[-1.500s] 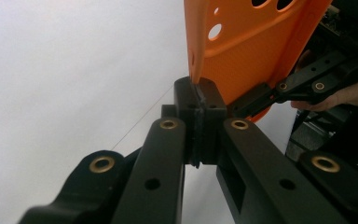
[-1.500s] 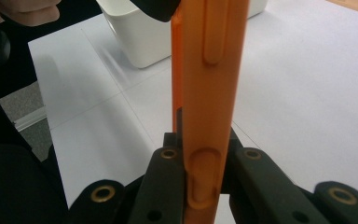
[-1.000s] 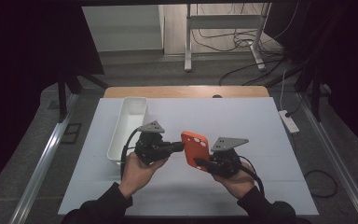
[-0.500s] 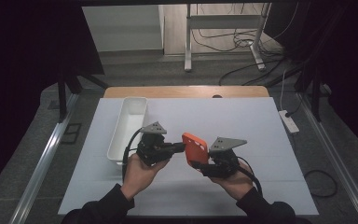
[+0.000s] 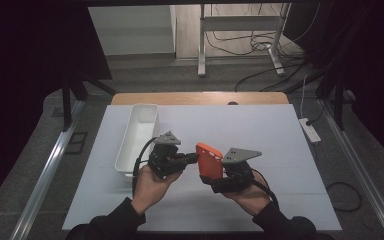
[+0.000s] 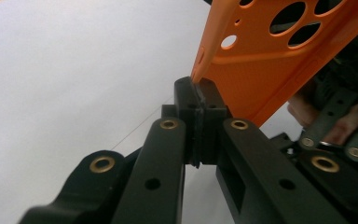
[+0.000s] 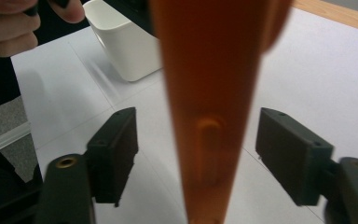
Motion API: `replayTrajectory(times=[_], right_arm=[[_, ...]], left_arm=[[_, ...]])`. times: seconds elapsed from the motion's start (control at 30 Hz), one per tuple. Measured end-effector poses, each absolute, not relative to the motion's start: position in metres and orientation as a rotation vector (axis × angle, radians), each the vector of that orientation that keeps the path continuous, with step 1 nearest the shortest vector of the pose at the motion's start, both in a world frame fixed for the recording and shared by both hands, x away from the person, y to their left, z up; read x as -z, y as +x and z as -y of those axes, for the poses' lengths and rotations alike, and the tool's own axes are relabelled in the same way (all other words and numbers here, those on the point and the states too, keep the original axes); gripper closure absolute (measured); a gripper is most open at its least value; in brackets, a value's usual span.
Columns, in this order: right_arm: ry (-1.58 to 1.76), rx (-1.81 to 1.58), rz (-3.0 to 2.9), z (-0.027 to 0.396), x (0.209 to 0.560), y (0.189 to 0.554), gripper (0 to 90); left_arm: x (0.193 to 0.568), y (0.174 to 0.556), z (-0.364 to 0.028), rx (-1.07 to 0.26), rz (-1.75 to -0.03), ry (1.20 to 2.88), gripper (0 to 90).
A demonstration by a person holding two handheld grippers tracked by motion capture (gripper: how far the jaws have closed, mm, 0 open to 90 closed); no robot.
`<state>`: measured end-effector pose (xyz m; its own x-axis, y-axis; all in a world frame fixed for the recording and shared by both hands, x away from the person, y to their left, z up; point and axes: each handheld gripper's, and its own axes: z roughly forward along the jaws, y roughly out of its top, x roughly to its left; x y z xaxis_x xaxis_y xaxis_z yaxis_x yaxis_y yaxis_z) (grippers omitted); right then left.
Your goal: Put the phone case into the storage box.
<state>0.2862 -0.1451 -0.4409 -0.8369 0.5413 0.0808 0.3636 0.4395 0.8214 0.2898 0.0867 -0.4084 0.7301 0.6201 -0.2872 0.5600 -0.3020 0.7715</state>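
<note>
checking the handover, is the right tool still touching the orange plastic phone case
Apart. In the right gripper view the right tool has just been opening, and white table shows on both sides between its pads and the orange plastic phone case.

Dark long sleeves cover both forearms, and each hand carries a black gripper, the left gripper [image 5: 192,159] and the right gripper [image 5: 219,175] alike topped by a grey three-cornered plate, trailed by a black cable, with brass-coloured bushings set in the black jaw arms.
</note>
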Motion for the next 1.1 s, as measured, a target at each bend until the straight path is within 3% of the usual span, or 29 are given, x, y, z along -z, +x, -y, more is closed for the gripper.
replayTrajectory(times=[1.1], right_arm=[[0.891,-1.289,-2.509,0.189,0.438,0.289,18.3]], left_arm=[[0.415,0.313,-0.118,-0.145,-0.995,1.992,89.5]])
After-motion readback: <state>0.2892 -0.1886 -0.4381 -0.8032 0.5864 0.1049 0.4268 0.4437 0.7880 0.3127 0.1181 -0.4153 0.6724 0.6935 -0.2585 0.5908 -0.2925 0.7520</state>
